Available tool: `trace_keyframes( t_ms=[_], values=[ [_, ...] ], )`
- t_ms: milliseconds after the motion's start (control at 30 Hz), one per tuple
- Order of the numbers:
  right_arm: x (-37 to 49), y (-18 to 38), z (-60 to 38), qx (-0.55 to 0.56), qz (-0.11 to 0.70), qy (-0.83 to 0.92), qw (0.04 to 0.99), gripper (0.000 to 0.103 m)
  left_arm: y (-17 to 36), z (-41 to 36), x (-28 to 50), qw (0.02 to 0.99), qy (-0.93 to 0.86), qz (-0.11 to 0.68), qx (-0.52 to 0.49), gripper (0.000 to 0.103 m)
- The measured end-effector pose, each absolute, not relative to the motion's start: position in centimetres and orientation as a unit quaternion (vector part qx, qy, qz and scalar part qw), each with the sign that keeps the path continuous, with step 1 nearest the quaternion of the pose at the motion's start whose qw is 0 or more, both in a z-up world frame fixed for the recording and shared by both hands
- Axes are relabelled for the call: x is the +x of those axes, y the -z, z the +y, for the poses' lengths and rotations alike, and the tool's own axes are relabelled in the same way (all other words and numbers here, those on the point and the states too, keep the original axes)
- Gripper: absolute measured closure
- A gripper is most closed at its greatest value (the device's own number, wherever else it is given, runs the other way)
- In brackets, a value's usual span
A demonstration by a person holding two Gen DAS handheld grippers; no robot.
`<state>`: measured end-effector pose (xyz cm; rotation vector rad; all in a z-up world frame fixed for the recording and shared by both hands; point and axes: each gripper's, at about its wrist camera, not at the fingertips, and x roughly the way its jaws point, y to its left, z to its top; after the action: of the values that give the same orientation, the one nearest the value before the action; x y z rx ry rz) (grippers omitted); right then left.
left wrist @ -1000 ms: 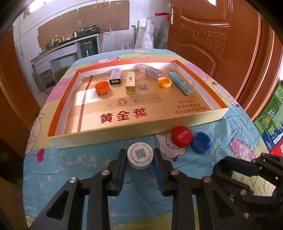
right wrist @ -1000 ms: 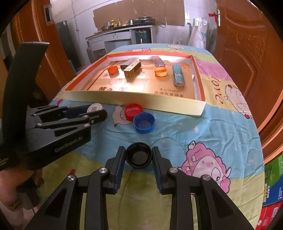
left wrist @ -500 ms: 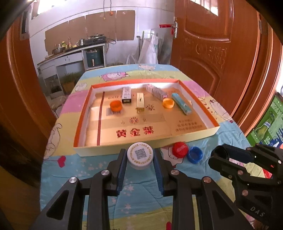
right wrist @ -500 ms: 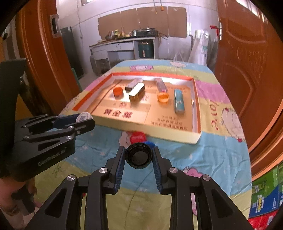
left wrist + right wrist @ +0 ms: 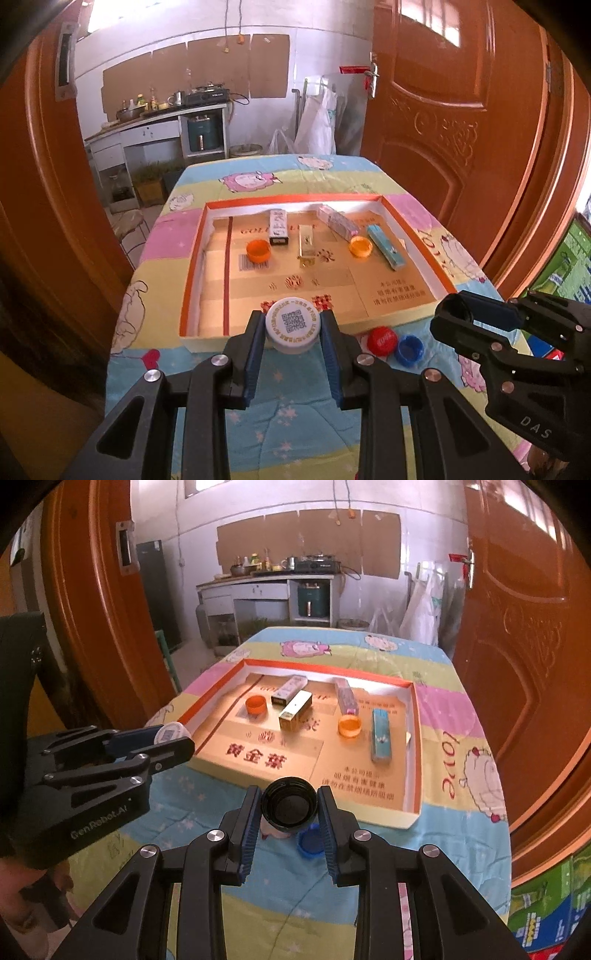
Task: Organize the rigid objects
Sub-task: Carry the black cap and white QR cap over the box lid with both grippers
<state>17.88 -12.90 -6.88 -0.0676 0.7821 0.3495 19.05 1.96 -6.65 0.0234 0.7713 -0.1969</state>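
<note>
Six caps were in view. The left gripper [image 5: 293, 330] had its jaws clenched on one white cap [image 5: 293, 325] printed with a QR code; the right gripper [image 5: 289, 808] had its jaws clenched on one black cap [image 5: 289, 806], hollow side toward the camera. One red cap [image 5: 382, 340] and one blue cap [image 5: 408, 350] lay touching on the table [image 5: 288, 384], just outside the near wall of the tray [image 5: 194, 280]. Two orange caps sat inside the tray, one left [image 5: 258, 251] and one right [image 5: 360, 246]. Four small boxes also lay inside, along the far half: a white-and-black box [image 5: 278, 227], a gold box [image 5: 307, 244], a pale box [image 5: 338, 221] and a teal box [image 5: 386, 246].

The near half of the tray floor was bare cardboard. The tray's orange-edged walls stood on all four sides. A strip of table lay between the tray's near wall and the near table edge.

Compared with one second earlier, both held caps were lifted off the table and both cameras sat higher, with the white cap overlapping the tray's near wall in the left wrist view.
</note>
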Motion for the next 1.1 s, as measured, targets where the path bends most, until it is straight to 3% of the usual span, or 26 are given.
trace_keyframes(
  t_ms=[1100],
  values=[
    [28.7,9.5,-12.1,-0.012,0.407,-0.187,0.894,0.072,9.8,3.5,28.3,0.906,0.071,0.417,-0.004,0.072]
  ],
)
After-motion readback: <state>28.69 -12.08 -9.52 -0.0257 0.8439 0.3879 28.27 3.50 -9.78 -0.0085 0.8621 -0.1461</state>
